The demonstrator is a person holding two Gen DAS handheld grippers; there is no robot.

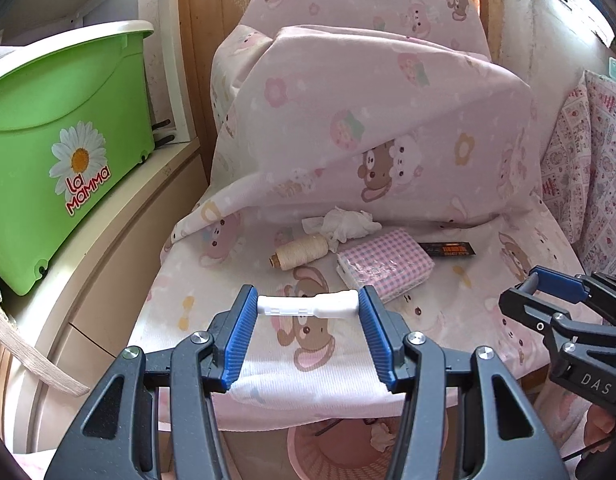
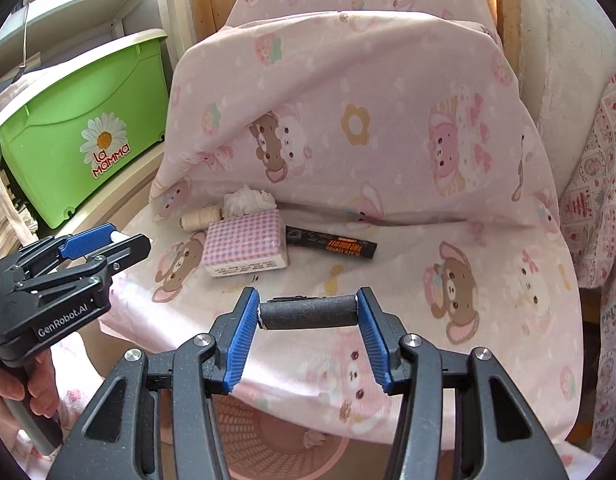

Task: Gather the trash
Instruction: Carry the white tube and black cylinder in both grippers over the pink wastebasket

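Both your grippers are loaded. The left gripper [image 1: 308, 307] has its fingers pinching a white plastic tube [image 1: 305, 305] end to end, held crosswise above the near part of the pink cartoon sheet [image 1: 448, 168]. The right gripper [image 2: 308, 311] has its fingers clamped on a dark grey cylinder [image 2: 308, 312], also crosswise.

Below both grippers, past the sheet's near edge, sits a pink woven basket [image 2: 243, 440]. One crumpled scrap [image 2: 314, 438] already lies inside it. Judgement: that basket is the trash target, so collection has begun and you hold two more pieces nearly over it, neither yet dropped.

Left on the sheet, toward the back fold:
- crumpled white tissue [image 1: 346, 222], touching the thread spool and just behind the tissue pack. Clearly trash.
- black sachet wrapper [image 2: 331, 243], lying flat just right of the pack. Probably trash; cannot tell whether it is empty.
- cream thread spool [image 1: 301, 253] and pink checked tissue pack [image 1: 384, 266]. These look like keepers, though that is only a guess.

The green bin [image 1: 67, 120] on the side shelf plays no visible part.

Estimate: roughly mid-task. Two drops pending, then two pickups from the back.
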